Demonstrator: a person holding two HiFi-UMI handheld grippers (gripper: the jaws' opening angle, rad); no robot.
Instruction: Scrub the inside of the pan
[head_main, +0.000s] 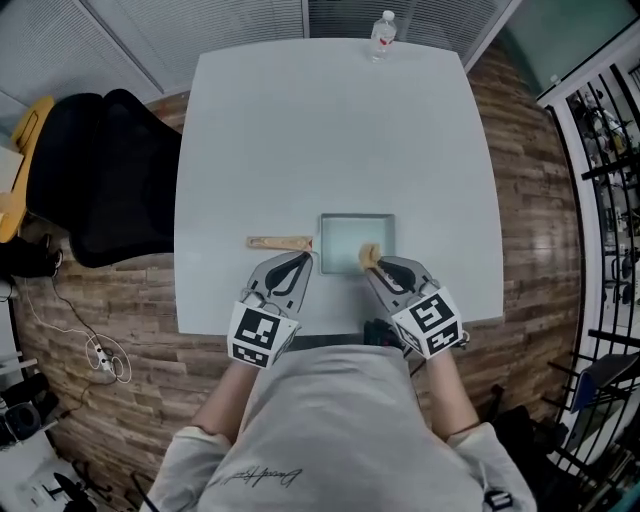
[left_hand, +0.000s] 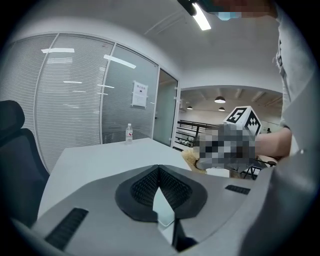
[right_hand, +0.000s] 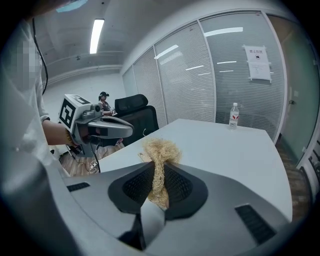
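Note:
A square, pale pan (head_main: 357, 217) with a wooden handle (head_main: 279, 243) lies on the white table (head_main: 300, 130), near its front edge. My left gripper (head_main: 303, 258) is shut with nothing between its pads (left_hand: 145, 187). Its tip hovers by the pan's near left corner, where the handle joins. My right gripper (head_main: 372, 262) is shut on a straw-coloured fibre scrubber (right_hand: 161, 150). The tuft (head_main: 368, 254) sits over the pan's near right edge. In the right gripper view the left gripper (right_hand: 127, 131) is held level, off to the left.
A clear water bottle (head_main: 383, 35) stands at the table's far edge. A black office chair (head_main: 110, 175) is at the left of the table. Metal racks (head_main: 605, 180) line the right side, and cables (head_main: 100, 355) lie on the wooden floor.

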